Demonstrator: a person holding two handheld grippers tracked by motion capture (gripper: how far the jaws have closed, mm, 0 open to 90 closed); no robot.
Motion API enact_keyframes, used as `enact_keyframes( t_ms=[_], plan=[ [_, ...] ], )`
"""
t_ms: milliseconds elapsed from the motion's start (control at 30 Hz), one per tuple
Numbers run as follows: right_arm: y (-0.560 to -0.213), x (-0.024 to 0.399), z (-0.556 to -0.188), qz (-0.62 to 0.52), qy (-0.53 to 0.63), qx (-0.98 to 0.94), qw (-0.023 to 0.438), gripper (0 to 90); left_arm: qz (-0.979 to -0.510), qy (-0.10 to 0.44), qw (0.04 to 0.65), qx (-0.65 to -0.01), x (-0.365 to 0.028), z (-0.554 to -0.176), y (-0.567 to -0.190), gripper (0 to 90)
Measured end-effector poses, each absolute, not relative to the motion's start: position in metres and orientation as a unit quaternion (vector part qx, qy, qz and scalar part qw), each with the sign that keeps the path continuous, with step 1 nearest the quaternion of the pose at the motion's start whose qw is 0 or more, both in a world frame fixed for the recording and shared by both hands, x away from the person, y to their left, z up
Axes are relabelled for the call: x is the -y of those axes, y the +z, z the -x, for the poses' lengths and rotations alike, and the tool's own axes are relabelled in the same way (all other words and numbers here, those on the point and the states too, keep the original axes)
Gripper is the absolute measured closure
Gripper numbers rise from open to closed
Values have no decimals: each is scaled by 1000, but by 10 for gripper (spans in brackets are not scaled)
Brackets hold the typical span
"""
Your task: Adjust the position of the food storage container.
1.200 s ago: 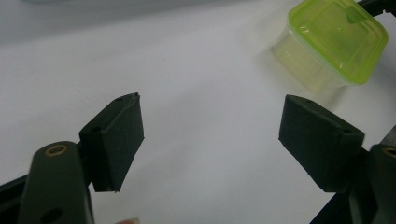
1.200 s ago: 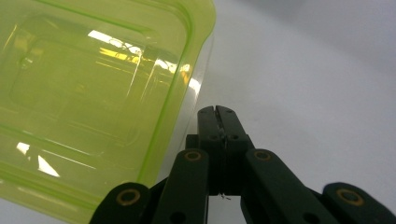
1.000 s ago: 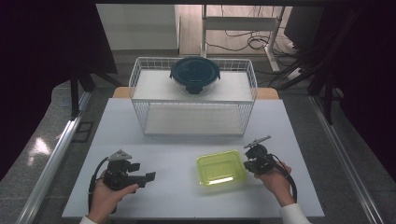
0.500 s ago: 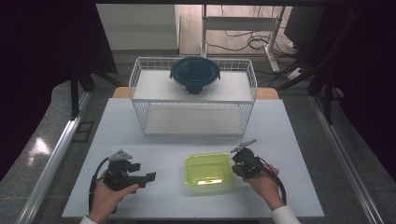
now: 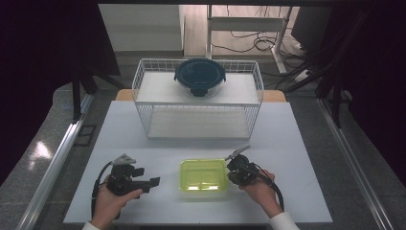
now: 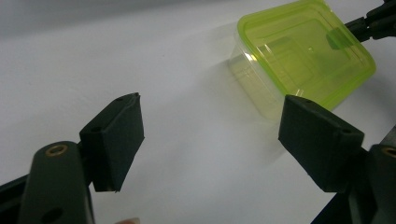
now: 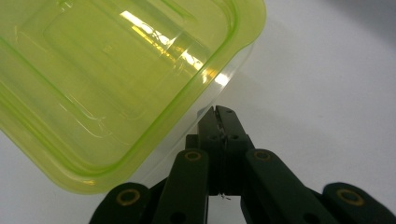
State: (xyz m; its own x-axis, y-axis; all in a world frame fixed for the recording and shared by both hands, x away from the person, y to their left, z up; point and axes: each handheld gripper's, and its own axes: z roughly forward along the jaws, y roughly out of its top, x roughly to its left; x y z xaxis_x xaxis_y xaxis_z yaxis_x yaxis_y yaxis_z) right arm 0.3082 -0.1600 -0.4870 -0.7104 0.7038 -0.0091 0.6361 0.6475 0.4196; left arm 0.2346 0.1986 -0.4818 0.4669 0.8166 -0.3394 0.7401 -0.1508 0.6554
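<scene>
The yellow-green plastic container (image 5: 203,175) with its lid on stands near the front edge of the table (image 5: 297,143), about the middle of its width, between the 2 grippers. The right gripper (image 5: 233,168) has its jaws pressed together with nothing between them, and their tips touch the right wall of the container, just under the lid rim; in the right gripper view (image 7: 219,114) this contact is clear. The left gripper (image 5: 152,184) rests on the table near the front left corner, its jaws wide apart and empty, pointing toward the container (image 6: 303,58), which is well apart from them.

The container seems empty, so I judge it light and easy to slide on the smooth table. Its walls are thin, clear and probably slippery, and may bend a little under pressure. A good place to hold is across a side wall under the lid rim, where the rim stops the jaws from slipping up.
</scene>
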Motion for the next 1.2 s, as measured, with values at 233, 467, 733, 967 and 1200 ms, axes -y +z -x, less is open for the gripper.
enact_keyframes(
  t_ms=[233,467,733,967,1200],
  plan=[
    [-484,166,-309,-377,199,-900,92,889,-755,49,402,-516,-200,-235,-482,215],
    [-472,195,-299,-408,239,-876,92,889,-752,49,404,-518,-202,-234,-481,215],
    [-462,215,-281,-426,289,-854,72,888,-753,50,404,-517,-200,-235,-481,215],
    [-464,216,-279,-443,329,-832,59,511,-752,49,406,-517,-201,-234,-481,215],
    [-463,221,-282,-471,360,-804,48,312,-752,46,406,-516,-201,-235,-481,215]
  ],
)
